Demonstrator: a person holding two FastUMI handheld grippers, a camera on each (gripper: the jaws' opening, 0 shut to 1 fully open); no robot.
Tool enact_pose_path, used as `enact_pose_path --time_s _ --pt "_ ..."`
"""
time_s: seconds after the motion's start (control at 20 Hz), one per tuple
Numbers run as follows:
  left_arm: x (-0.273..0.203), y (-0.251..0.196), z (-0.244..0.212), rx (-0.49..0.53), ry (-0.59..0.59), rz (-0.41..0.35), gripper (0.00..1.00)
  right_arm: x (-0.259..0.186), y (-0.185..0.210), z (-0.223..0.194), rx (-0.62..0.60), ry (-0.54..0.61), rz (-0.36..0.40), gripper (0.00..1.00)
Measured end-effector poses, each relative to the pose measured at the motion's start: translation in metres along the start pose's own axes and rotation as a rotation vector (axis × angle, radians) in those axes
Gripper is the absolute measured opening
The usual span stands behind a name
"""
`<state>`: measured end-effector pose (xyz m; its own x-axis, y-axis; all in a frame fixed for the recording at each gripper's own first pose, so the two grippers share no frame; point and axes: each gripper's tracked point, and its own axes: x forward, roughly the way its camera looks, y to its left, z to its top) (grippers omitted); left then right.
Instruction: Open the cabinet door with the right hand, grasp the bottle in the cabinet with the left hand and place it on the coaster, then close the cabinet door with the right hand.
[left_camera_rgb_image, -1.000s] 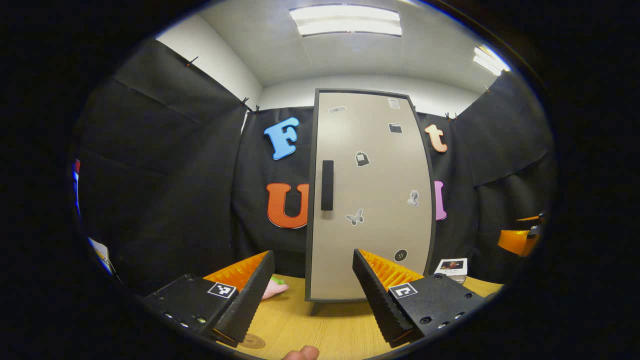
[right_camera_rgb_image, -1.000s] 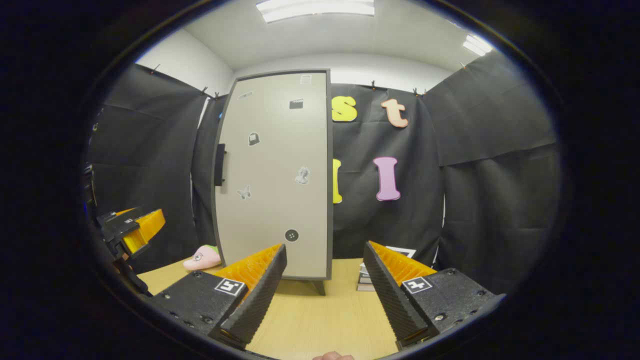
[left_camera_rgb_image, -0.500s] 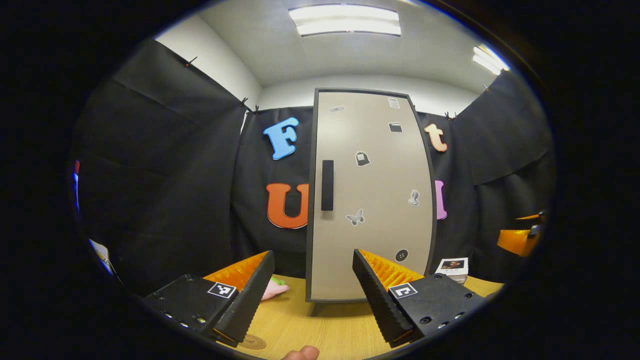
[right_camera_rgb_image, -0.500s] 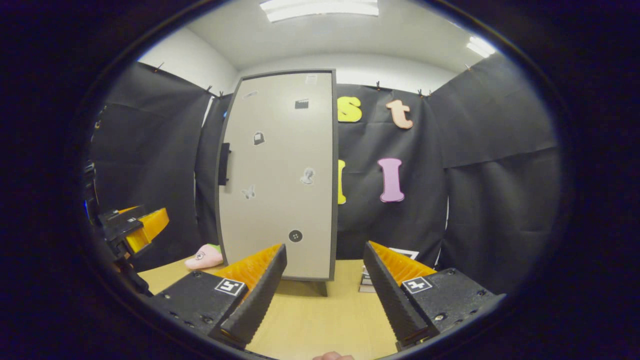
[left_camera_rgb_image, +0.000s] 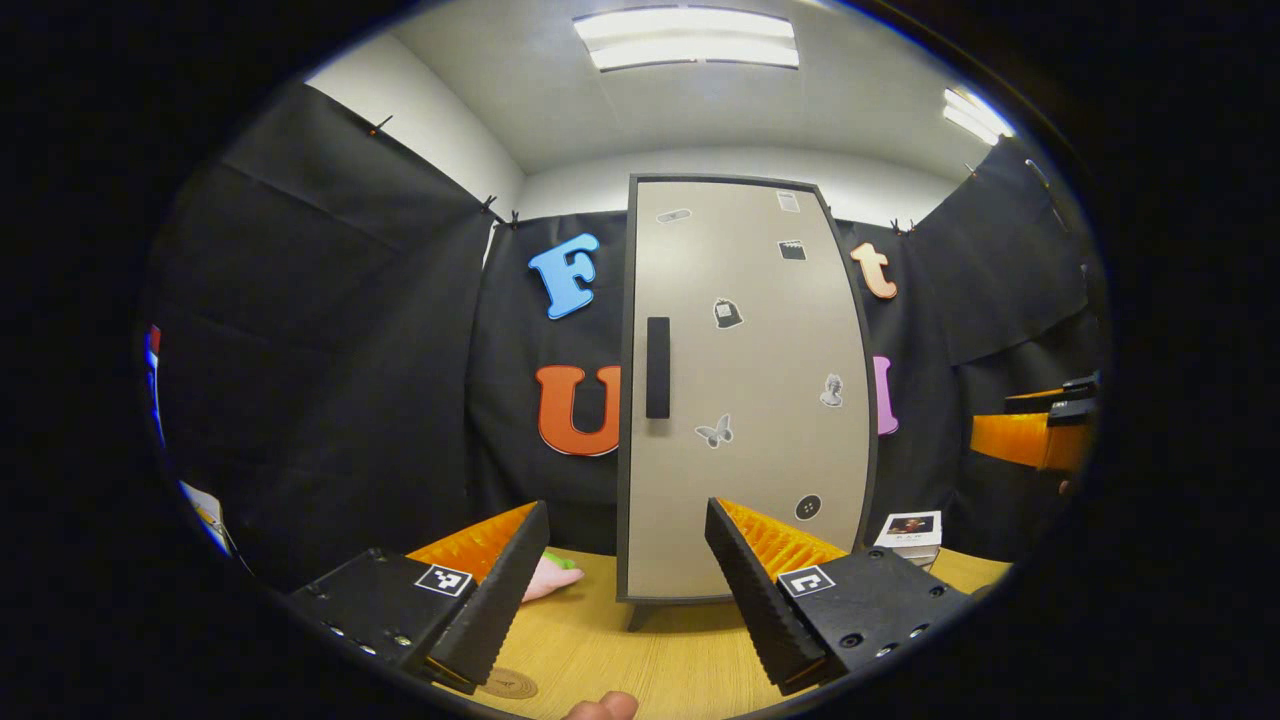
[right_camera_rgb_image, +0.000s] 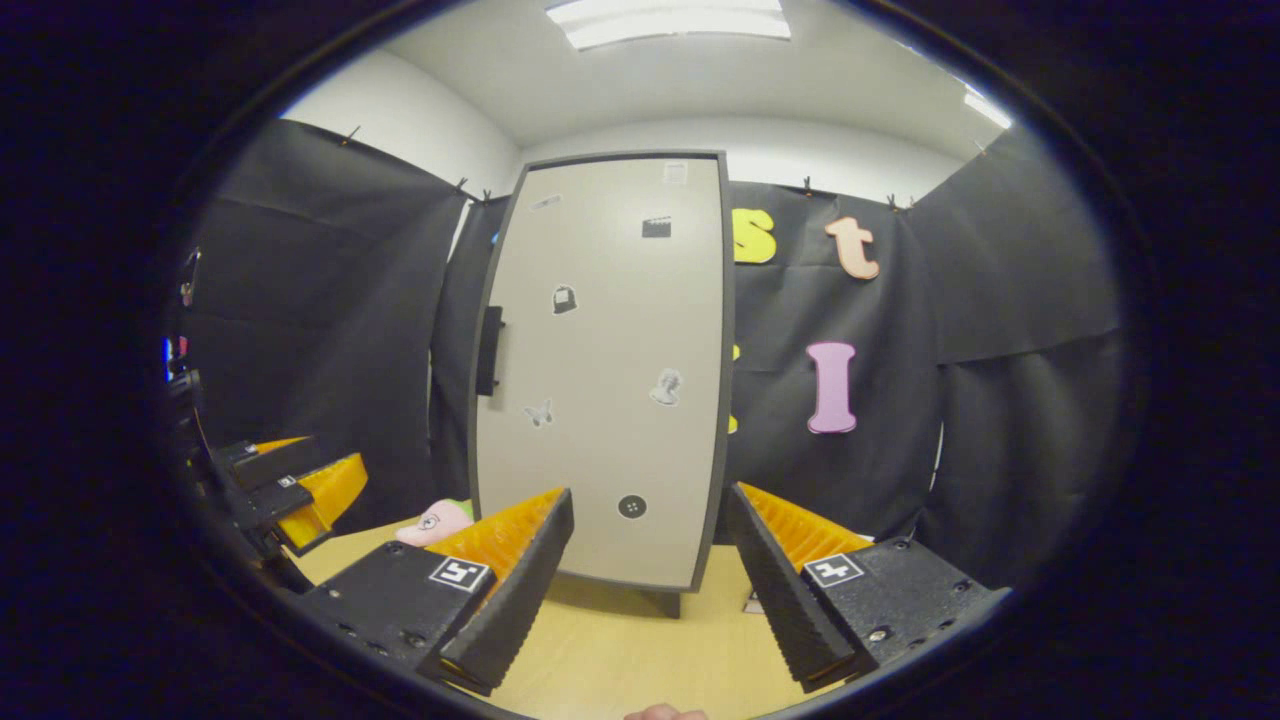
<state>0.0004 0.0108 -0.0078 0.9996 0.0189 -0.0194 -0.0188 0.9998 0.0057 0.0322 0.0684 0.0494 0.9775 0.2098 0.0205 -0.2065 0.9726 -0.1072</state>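
Right tongs (right_camera_rgb_image: 650, 580) swung toward flat matte cabinet door (right_camera_rgb_image: 605, 370), ridged fingers (right_camera_rgb_image: 515, 585) apart

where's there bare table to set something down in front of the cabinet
Bare wood lies on the table in front of the cabinet, between the coaster on one side and the stack of cards on the other. It is more crowded by the cabinet's handle-side corner, where the pink plush toy lies.
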Motion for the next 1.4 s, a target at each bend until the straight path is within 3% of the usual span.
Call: enact_pose_path --time_s 0.35,0.4,0.85,0.9,1.0,1.2,1.4 --pt "-0.005 0.011 0.000 0.000 0.000 0.018 0.95 0.049 0.047 0.029 0.010 0.004 0.134 0.96" --pt "-0.005 0.012 -0.001 0.000 0.003 0.015 0.95 0.057 0.055 0.034 0.007 0.000 0.154 0.99" --pt "-0.014 0.026 -0.008 0.013 0.023 0.023 0.95 0.135 0.124 0.084 -0.006 -0.039 0.313 0.99" --pt "-0.016 0.028 -0.008 0.013 0.023 0.025 0.95 0.145 0.132 0.089 0.004 -0.041 0.328 0.96" --pt "-0.018 0.031 -0.011 0.016 0.032 0.036 0.95 0.164 0.147 0.093 0.011 -0.033 0.349 0.99" --pt "-0.023 0.041 -0.011 0.022 0.032 0.057 0.95 0.201 0.176 0.091 -0.007 -0.007 0.370 0.96" --pt "-0.026 0.051 -0.017 0.029 0.051 0.081 0.95 0.238 0.200 0.084 0.050 0.047 0.386 1.00"
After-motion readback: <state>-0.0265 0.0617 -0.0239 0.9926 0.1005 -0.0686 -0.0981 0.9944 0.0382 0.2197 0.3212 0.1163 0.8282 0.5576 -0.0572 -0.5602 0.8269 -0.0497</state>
